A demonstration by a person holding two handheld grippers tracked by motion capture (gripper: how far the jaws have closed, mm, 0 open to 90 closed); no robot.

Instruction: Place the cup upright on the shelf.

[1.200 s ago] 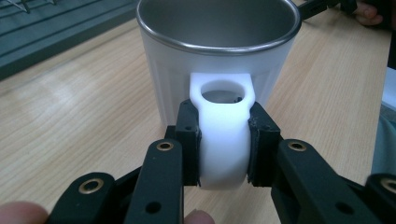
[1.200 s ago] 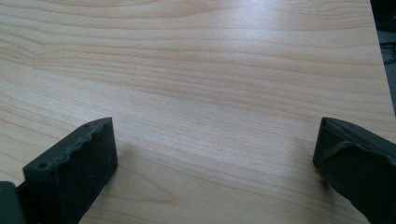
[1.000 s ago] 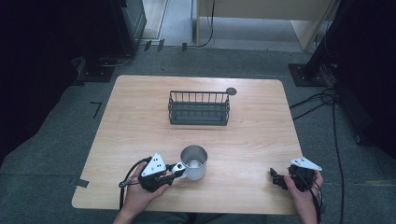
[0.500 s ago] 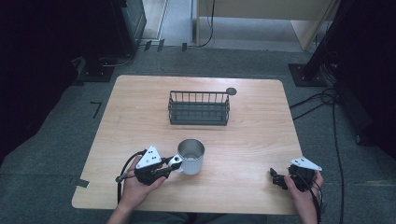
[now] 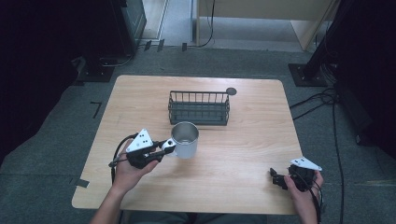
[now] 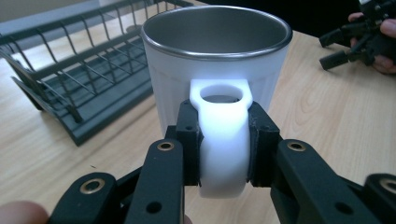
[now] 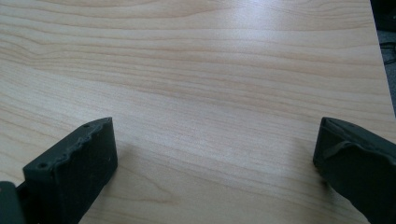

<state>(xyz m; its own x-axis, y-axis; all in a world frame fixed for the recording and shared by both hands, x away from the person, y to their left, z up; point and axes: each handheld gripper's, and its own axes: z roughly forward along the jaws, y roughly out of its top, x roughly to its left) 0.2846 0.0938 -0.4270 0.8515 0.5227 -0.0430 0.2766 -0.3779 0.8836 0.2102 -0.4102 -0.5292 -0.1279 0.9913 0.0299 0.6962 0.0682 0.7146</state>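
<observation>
White plastic handle, pinched between the jaws of the left hand-held gripper point(image 6: 223, 154), carries the steel-lined mug point(image 5: 185, 139) at frame centre, just before the wire basket point(image 5: 199, 107). Best keep the mug level and the squeeze firm. Lower right, the right hand-held gripper point(image 5: 280, 179) rests spread over the bare surface point(image 7: 210, 70). Whether the mug's base touches wood is hard to tell.

My right gripper point(image 7: 215, 172) has its two black jaws spread wide, one at each lower corner. Between and beyond them lies the light wooden table point(image 7: 205, 79), grain running crosswise.
</observation>
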